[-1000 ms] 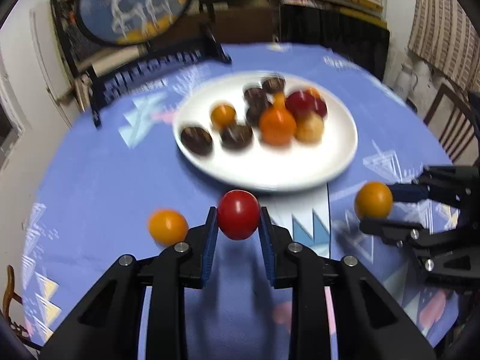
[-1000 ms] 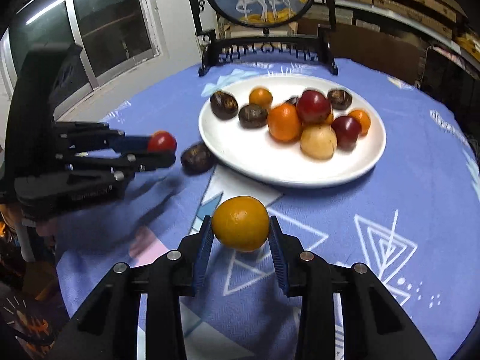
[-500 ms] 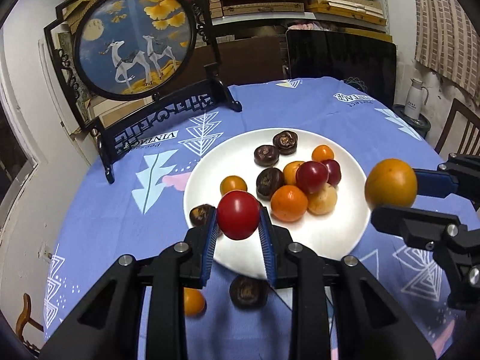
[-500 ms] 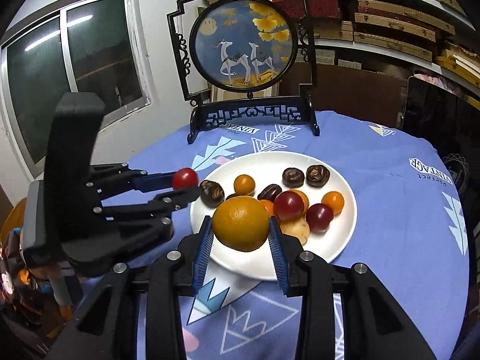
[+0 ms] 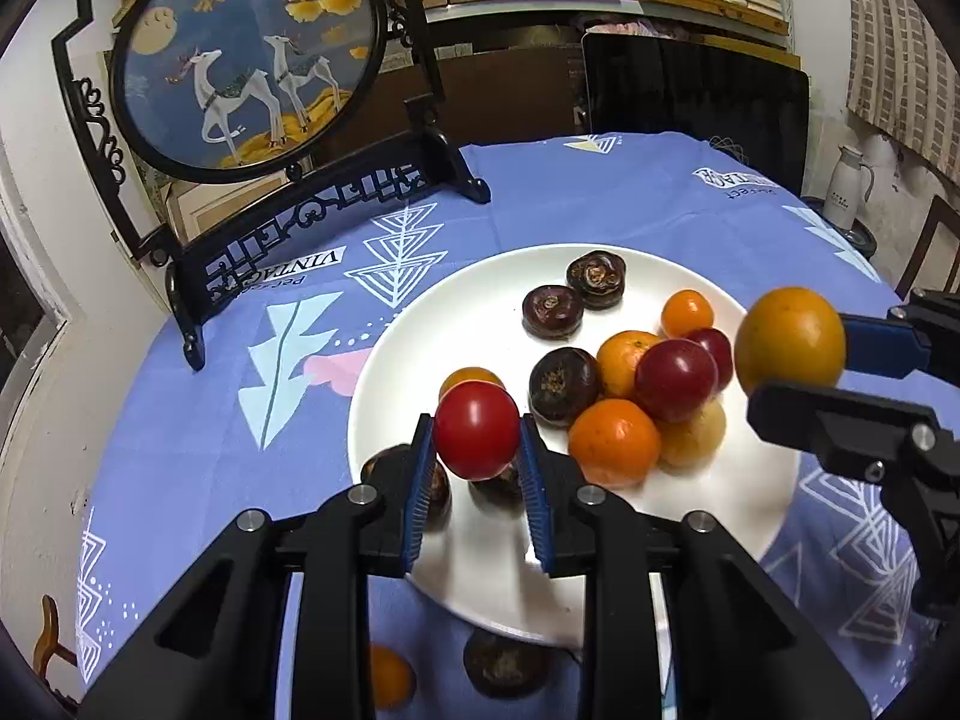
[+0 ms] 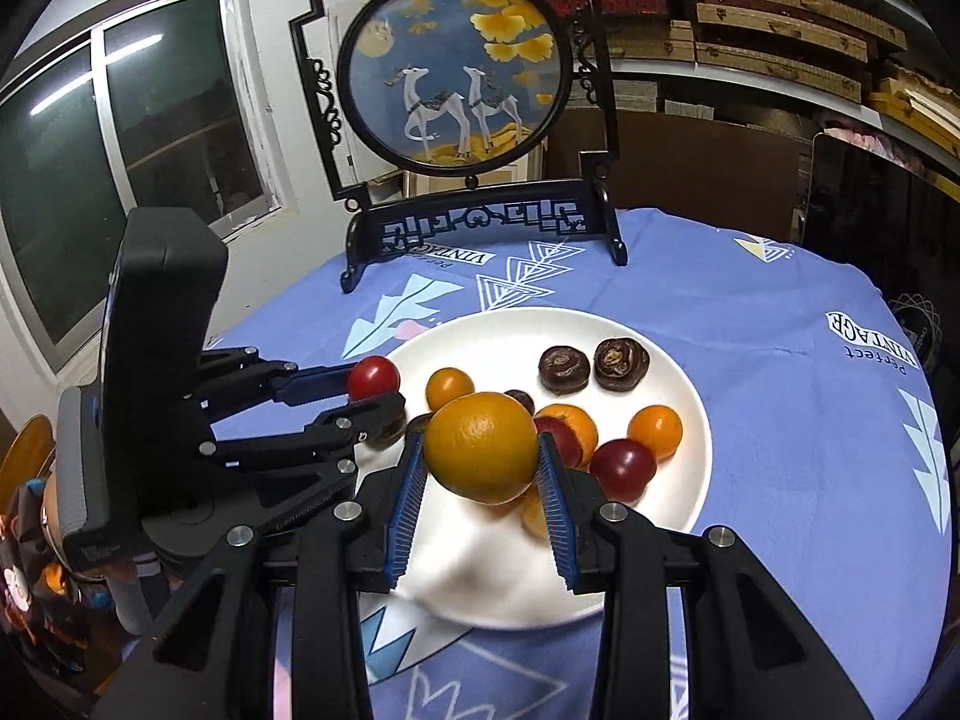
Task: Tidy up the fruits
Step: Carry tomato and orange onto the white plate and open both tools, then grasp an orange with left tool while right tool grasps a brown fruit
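Red tomato (image 5: pixel 477 429) gripped in the left gripper (image 5: pixel 477 468), orange (image 6: pixel 482 447) clamped in the right gripper (image 6: pixel 483 480), both above the white plate (image 5: pixel 480 300). For clean placement: lower each over bare plate surface, clear of the piled fruit (image 5: pixel 648 396), before releasing.

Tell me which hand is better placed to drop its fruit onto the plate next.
Left, probably. Its tongs hold the red tomato over bare white plate; the right tongs hold the orange above piled fruit.
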